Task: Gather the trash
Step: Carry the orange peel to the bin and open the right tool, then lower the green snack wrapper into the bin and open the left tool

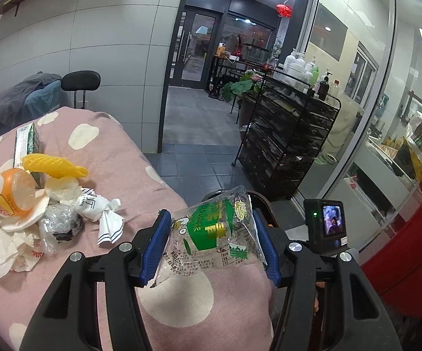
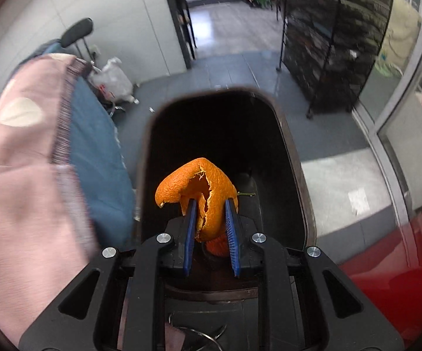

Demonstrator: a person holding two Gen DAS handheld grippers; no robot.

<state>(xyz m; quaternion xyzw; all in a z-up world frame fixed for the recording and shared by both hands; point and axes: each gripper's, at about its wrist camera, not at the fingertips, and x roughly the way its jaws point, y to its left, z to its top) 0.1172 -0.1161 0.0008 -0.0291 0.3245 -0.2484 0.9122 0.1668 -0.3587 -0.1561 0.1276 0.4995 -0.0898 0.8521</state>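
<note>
Pink bedspread [image 1: 181, 307], left fingers [image 1: 155, 245] pinching plastic wrapper [image 1: 211, 234], right fingers [image 2: 231, 228] pinching orange peel [image 2: 202, 193]

Hidden and indistinct regions, located relative to the dark bin [image 2: 272, 134]. Right wrist view: the bin's near rim lies behind the right tongs [image 2: 211, 204], and its floor is lost in shadow. The lower part of the orange peel [image 2: 208, 187], gripped over the bin, is covered by the blue pads [image 2: 231, 228]. Left of the bin, the pink spotted cover [image 2: 20, 158] is motion-blurred and cut by the frame edge. Left wrist view: only slivers of the bin show behind the clear printed wrapper [image 1: 211, 234]; the wrapper's small print is illegible. Far left of it, the paper trash heap [image 1: 15, 234] is cropped.
</note>
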